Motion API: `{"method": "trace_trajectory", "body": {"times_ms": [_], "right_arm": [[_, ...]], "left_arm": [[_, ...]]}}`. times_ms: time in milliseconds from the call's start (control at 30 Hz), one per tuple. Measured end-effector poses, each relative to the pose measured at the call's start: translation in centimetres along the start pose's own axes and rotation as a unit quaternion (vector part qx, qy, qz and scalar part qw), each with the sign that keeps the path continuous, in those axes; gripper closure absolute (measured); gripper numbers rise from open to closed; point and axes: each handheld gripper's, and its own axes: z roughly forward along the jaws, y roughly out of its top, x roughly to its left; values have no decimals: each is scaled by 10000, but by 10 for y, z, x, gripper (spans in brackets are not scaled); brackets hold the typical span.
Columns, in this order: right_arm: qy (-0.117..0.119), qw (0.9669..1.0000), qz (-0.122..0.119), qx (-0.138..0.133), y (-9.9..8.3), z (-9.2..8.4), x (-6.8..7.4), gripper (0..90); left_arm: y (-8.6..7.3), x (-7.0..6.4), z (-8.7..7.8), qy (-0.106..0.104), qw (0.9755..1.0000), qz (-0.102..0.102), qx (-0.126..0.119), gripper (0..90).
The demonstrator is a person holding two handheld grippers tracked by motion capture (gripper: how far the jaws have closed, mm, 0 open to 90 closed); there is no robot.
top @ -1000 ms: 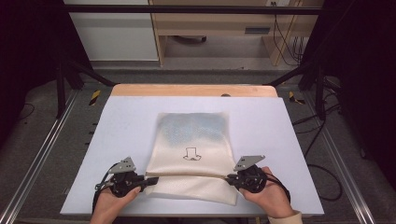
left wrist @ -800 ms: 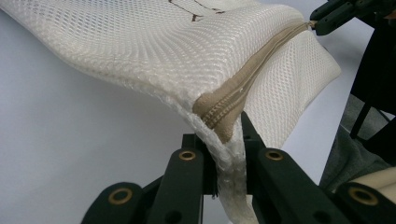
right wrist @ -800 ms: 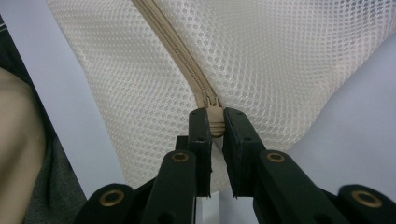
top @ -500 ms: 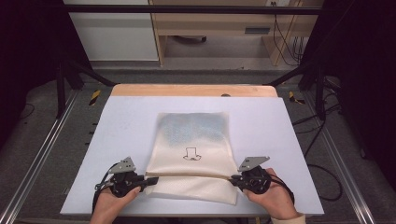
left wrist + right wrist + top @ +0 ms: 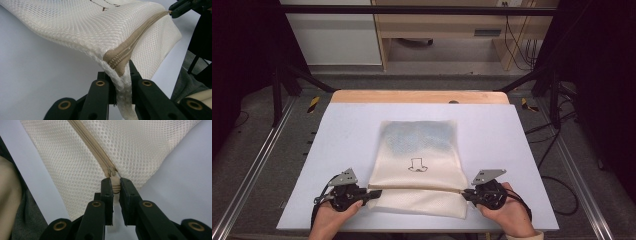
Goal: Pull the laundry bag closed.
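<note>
High view: mesh bag [image 5: 419,167] flat mid-desk [image 5: 532,150], zipper [image 5: 417,188] along its near edge. Left tongs [image 5: 371,193] pinch zipper's left end, right tongs [image 5: 467,193] pinch the pull [image 5: 115,185]. Zipper looks closed; unzipping apparently unstarted.

Hand-held gripper [image 5: 115,185] on zipper pull [image 5: 115,185]

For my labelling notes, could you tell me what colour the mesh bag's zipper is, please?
The zipper is tan-beige on the cream mesh bag; clearest in the right gripper view.
</note>
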Motion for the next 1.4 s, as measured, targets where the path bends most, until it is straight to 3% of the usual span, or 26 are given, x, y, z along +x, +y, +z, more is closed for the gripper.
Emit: {"method": "trace_trajectory", "body": {"times_ms": [267, 367, 400, 433, 467, 500, 633, 700, 800, 900, 1000, 1033, 1067, 1100, 1133, 1167, 1200, 1233, 1267, 1300, 1333, 1400], "right_arm": [[-1, 10000, 15, 24, -2, 2, 1, 816], [18, 10000, 20, 18, -1, 2, 1, 807], [29, 9999, 130, -83, 0, 3, 0, 687], [-11, 9999, 116, -128, 0, 3, 0, 632], [-11, 9999, 116, -128, 0, 3, 0, 632], [-93, 9992, 231, -306, 3, 2, -1, 444], [-440, 9956, 428, -702, 11, -4, -4, 242], [-575, 9939, 444, -834, 14, -5, -4, 206], [-885, 9871, 608, -1192, 23, -13, -8, 117], [-981, 9845, 742, -1248, 27, -16, -14, 95], [-1194, 9805, 879, -1289, 26, -19, -21, 87], [-1194, 9805, 879, -1289, 26, -19, -21, 87], [-1385, 9769, 937, -1327, 22, -21, -27, 85], [-1470, 9752, 998, -1322, 19, -23, -31, 81], [-1567, 9728, 1076, -1323, 16, -25, -34, 81], [-1687, 9696, 1132, -1362, 13, -27, -38, 80], [-1745, 9665, 1261, -1397, 10, -29, -42, 79], [-1745, 9665, 1261, -1397, 10, -29, -42, 79], [-1926, 9602, 1424, -1436, 2, -34, -50, 75], [-1926, 9602, 1424, -1436, 2, -34, -50, 75], [-2056, 9563, 1492, -1446, -5, -35, -56, 84], [-2202, 9525, 1556, -1418, -13, -35, -63, 93]], "left_arm": [[-1, -4, 1, 88, 10000, -8, 45, 803], [0, -5, 0, 154, 9999, -28, 11, 655], [0, -8, -1, 246, 9997, -33, 19, 585], [0, -8, -1, 246, 9997, -33, 19, 515], [-1, -9, -3, 319, 9995, -56, -1, 515], [-1, -10, -7, 368, 9993, -100, -62, 331], [-1, -12, -16, 642, 9978, -2, -173, 161], [0, -12, -22, 819, 9964, 32, -238, 147], [3, -6, -33, 1226, 9920, 151, -266, 106], [3, 0, -40, 1358, 9901, 97, -334, 106], [3, 10, -51, 1645, 9854, 50, -426, 106], [3, 14, -55, 1725, 9839, 30, -461, 106], [2, 22, -63, 1905, 9803, -43, -522, 105], [2, 22, -63, 1905, 9803, -43, -522, 100], [0, 32, -69, 2109, 9763, -42, -482, 92], [0, 32, -69, 2109, 9763, -42, -482, 86], [-1, 37, -73, 2194, 9747, -55, -433, 85], [-2, 41, -75, 2300, 9723, -80, -415, 85], [-5, 50, -81, 2458, 9683, -76, -429, 74], [-5, 50, -81, 2458, 9683, -76, -429, 71], [-7, 58, -85, 2567, 9654, -104, -446, 70], [-11, 67, -89, 2605, 9646, -135, -397, 58]]}}
